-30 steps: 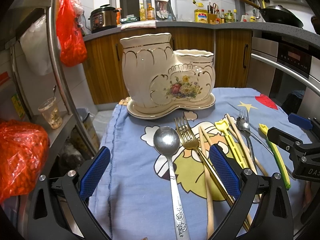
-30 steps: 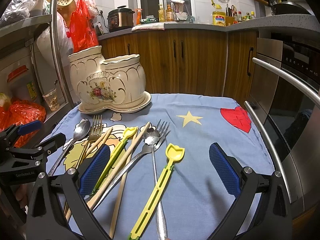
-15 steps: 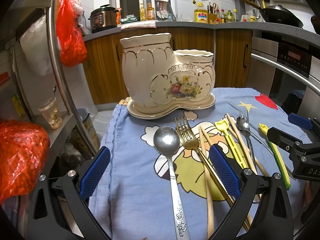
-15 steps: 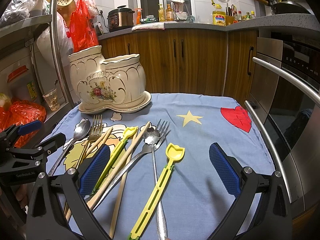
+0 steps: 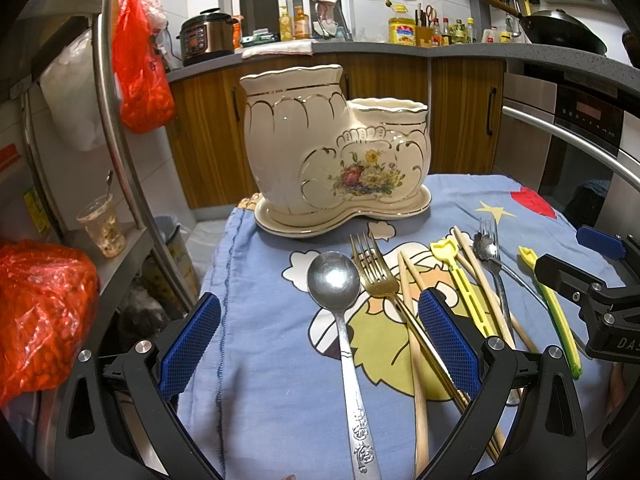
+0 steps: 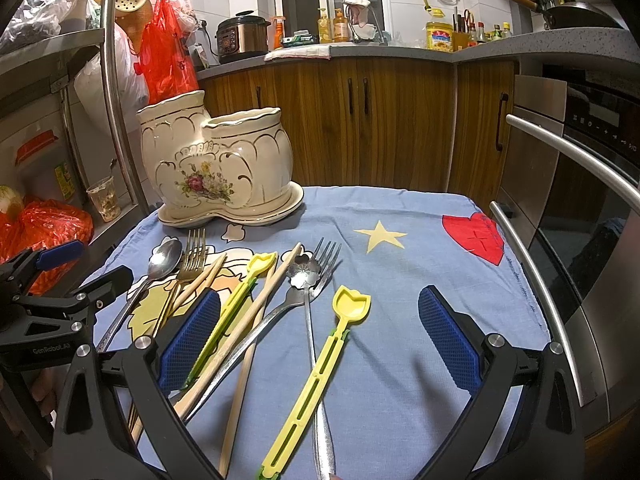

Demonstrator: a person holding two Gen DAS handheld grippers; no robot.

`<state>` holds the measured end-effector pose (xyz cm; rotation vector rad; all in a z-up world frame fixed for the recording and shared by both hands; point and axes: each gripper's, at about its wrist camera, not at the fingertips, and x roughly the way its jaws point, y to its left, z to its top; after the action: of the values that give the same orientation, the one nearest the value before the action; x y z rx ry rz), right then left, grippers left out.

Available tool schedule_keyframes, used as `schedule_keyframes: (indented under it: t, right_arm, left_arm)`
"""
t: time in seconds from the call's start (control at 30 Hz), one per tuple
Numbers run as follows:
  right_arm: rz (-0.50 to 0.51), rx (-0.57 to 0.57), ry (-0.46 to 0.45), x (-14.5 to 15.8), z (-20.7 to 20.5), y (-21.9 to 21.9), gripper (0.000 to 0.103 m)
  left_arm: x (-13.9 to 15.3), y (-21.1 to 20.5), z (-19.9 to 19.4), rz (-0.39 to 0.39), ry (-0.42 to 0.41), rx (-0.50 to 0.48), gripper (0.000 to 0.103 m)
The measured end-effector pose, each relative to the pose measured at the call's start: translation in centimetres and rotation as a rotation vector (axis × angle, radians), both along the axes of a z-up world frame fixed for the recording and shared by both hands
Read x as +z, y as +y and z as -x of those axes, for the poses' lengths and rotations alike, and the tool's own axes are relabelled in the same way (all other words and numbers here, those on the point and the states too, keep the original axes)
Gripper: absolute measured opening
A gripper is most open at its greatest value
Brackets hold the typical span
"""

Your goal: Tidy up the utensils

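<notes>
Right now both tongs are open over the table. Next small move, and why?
Probably lower the left tongs onto the handle of the silver spoon and close. The handle already runs between the open blue pads, the spoon lies clear of the gold fork beside it, nothing is held yet, and the ceramic holder stands straight ahead.

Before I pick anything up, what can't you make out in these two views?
- Inside of the holder: both views look from below its rims, so the walls hide any contents.
- Spoon handle end: cut off by the left view's bottom edge.
- Gold fork handle: runs behind a left gripper finger.
- Yellow tool lower end: cut off in the right view.
</notes>
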<state>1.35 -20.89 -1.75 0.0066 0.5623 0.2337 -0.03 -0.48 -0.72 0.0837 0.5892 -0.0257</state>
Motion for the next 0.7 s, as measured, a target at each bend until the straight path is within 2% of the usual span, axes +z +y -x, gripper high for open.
schedule_keyframes:
  t: [0.27, 0.47, 0.6, 0.7]
  right_arm:
    - [-0.010, 0.015, 0.008, 0.0, 0.2, 0.1, 0.098]
    - [-0.056, 0.044, 0.043, 0.3, -0.1, -0.6, 0.098]
    - [-0.096, 0.052, 0.078, 0.8, -0.6, -1.6, 0.098]
    - [-0.086, 0.043, 0.087, 1.1, -0.8, -2.4, 0.098]
  left_arm:
    - [-0.1, 0.3, -0.1, 0.002, 0.004, -0.007, 0.098]
    - [0.3, 0.9, 0.5, 0.011, -0.015, -0.006, 0.098]
    - [1.2, 1.9, 0.8, 0.055, -0.028, -0.001, 0.098]
    - [1.6, 3.1, 0.7, 0.102, -0.010, -0.003, 0.098]
